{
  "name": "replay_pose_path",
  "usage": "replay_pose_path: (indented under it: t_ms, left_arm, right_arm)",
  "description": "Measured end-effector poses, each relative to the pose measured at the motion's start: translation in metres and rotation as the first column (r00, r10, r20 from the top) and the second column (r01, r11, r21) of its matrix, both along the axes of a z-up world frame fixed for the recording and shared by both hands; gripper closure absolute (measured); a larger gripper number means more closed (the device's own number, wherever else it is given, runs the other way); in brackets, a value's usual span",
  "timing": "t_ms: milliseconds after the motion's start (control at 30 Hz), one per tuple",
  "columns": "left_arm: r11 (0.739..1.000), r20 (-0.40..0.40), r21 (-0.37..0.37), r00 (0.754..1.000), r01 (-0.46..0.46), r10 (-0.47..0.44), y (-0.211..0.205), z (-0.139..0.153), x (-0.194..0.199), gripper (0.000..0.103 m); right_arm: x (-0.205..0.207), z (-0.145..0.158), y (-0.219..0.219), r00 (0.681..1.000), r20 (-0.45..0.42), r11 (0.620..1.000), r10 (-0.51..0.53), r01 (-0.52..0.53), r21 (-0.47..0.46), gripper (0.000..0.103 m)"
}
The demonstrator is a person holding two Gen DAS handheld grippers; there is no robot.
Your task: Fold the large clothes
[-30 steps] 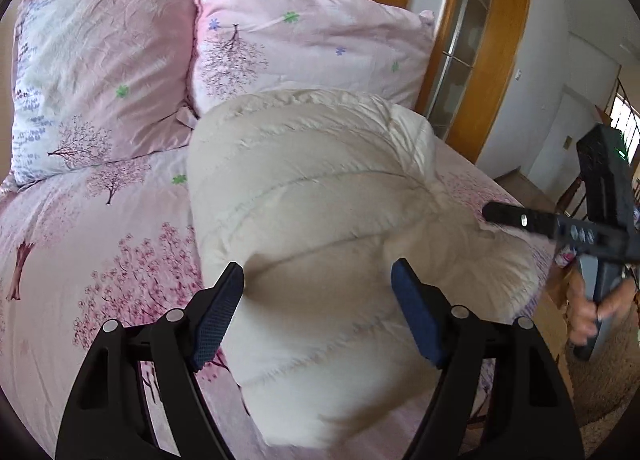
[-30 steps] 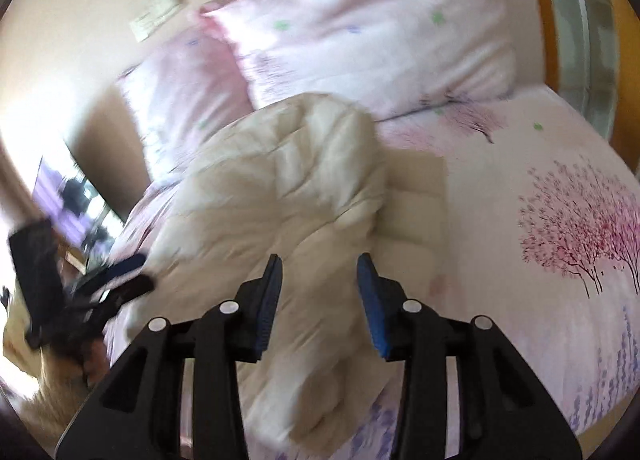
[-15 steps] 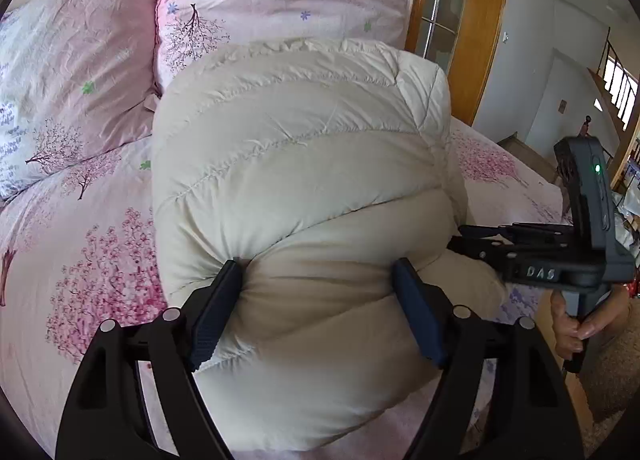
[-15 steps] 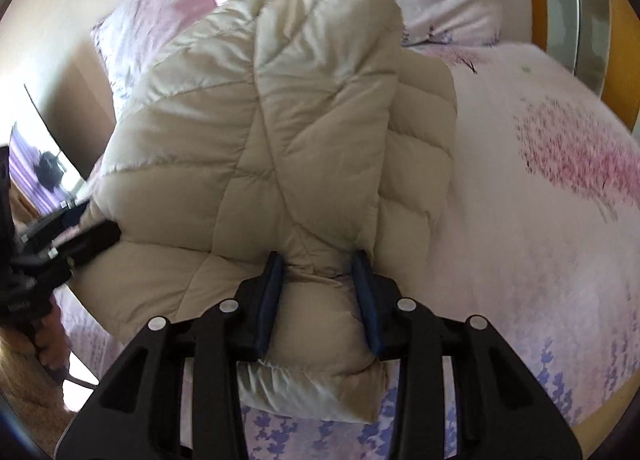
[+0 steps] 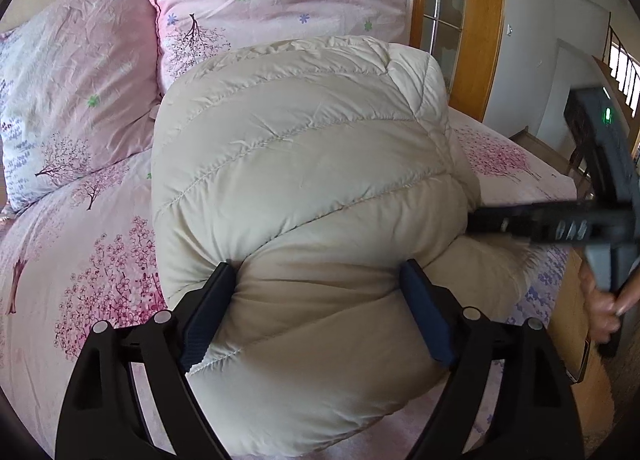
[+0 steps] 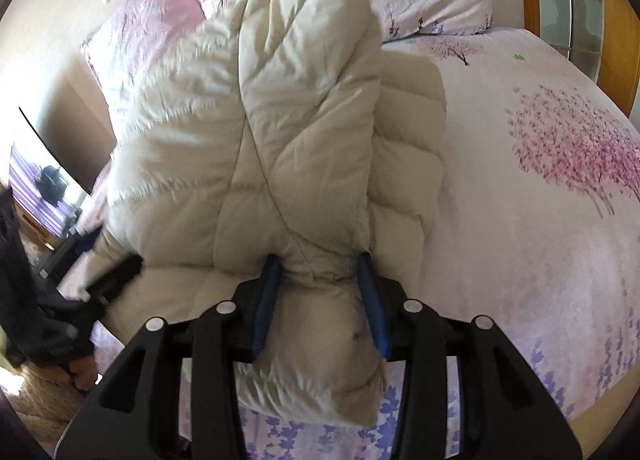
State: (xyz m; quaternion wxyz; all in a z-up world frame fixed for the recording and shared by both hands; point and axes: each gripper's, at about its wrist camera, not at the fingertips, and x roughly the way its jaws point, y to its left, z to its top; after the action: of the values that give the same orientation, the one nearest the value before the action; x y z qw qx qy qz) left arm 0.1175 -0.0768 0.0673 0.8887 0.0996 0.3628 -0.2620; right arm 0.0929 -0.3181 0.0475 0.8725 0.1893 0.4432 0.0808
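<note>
The cream puffer jacket (image 5: 304,196) lies on the bed (image 5: 92,244), doubled over on itself into a thick bundle, its far end close to the two pink pillows (image 5: 264,8) and its near edge by the foot of the bed. The left tool (image 5: 316,304) straddles a fat roll of the jacket near that edge; its jaws stand wide and have just been opening, and the dark pads press into the padding on both sides, so it has a broad hold on the roll. The right tool (image 6: 320,300) has a narrower bunch of the jacket pinched between its blue pads, and its jaws too have just been opening.

The main risk is judged to be spring-back. The padding is puffy and slippery, so if both tools let go before the fold is pressed flat, the top layer may lift, slide sideways or unroll toward the pillows. A pad could also drag the fabric along when drawn away and pull the fold askew. On the right side a quilted panel sticks out beyond the folded layer in the right wrist view, so the bundle looks uneven and might tip.

The jacket's long axis runs from the near bed edge toward the pillows. Which end is the collar cannot be told.
</note>
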Motion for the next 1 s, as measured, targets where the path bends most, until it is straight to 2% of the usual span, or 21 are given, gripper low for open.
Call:
replay_pose_path:
  t_ms: [100, 200, 400, 433, 467, 500, 567, 633, 700, 833, 900, 1000]
  left_arm:
    - [1.0, 0.0, -0.001, 1.0, -0.001, 0.001, 0.0, 0.001, 0.0, 0.017]
    - [1.0, 0.0, 0.001, 1.0, 0.0, 0.0, 0.0, 0.001, -0.001, 0.017]
    - [1.0, -0.004, 0.001, 1.0, -0.002, 0.002, 0.0, 0.002, -0.001, 0.017]
    - [1.0, -0.005, 0.0, 1.0, -0.003, 0.003, 0.0, 0.002, 0.0, 0.017]
    - [1.0, -0.007, -0.002, 1.0, -0.004, 0.004, 0.0, 0.003, 0.0, 0.017]
    - [1.0, -0.008, -0.006, 1.0, -0.003, 0.003, 0.001, 0.004, 0.001, 0.017]
    - [1.0, -0.012, -0.022, 1.0, 0.002, -0.003, 0.005, 0.009, 0.001, 0.018]
    - [0.997, -0.016, -0.076, 1.0, 0.012, -0.013, 0.013, 0.025, 0.003, 0.018]
    - [0.991, 0.007, -0.13, 1.0, -0.003, 0.004, 0.023, 0.045, 0.01, 0.018]
    - [0.989, 0.065, -0.139, 0.996, -0.055, 0.064, 0.036, 0.07, 0.034, 0.018]
    - [0.989, 0.059, -0.133, 0.996, -0.061, 0.07, 0.036, 0.074, 0.049, 0.018]
    - [0.991, 0.047, -0.112, 0.996, -0.075, 0.08, 0.031, 0.075, 0.068, 0.018]
  right_arm:
    - [0.012, 0.021, -0.019, 0.997, 0.048, 0.997, -0.057, 0.053, 0.063, 0.046]
    - [0.044, 0.038, -0.038, 0.993, 0.076, 0.981, -0.094, 0.079, 0.176, 0.042]
    - [0.109, 0.041, -0.043, 0.992, 0.023, 0.968, -0.127, 0.119, 0.219, 0.041]
    - [0.115, 0.039, -0.042, 0.992, 0.008, 0.966, -0.128, 0.122, 0.228, 0.043]
    - [0.117, 0.039, -0.039, 0.992, 0.017, 0.965, -0.127, 0.12, 0.232, 0.066]
    - [0.118, 0.039, -0.037, 0.992, 0.031, 0.967, -0.123, 0.113, 0.227, 0.084]
    - [0.118, 0.035, -0.038, 0.99, 0.021, 0.975, -0.139, 0.133, 0.181, 0.089]
    - [0.12, 0.027, -0.041, 0.985, -0.021, 0.979, -0.171, 0.172, 0.108, 0.09]
    - [0.123, 0.017, -0.044, 0.976, -0.067, 0.978, -0.206, 0.208, 0.028, 0.09]
    - [0.136, 0.0, -0.049, 0.964, -0.138, 0.973, -0.228, 0.219, -0.079, 0.089]
    - [0.144, -0.01, -0.05, 0.961, -0.175, 0.974, -0.213, 0.195, -0.114, 0.082]
    - [0.141, -0.006, -0.05, 0.967, -0.166, 0.978, -0.191, 0.173, -0.118, 0.071]
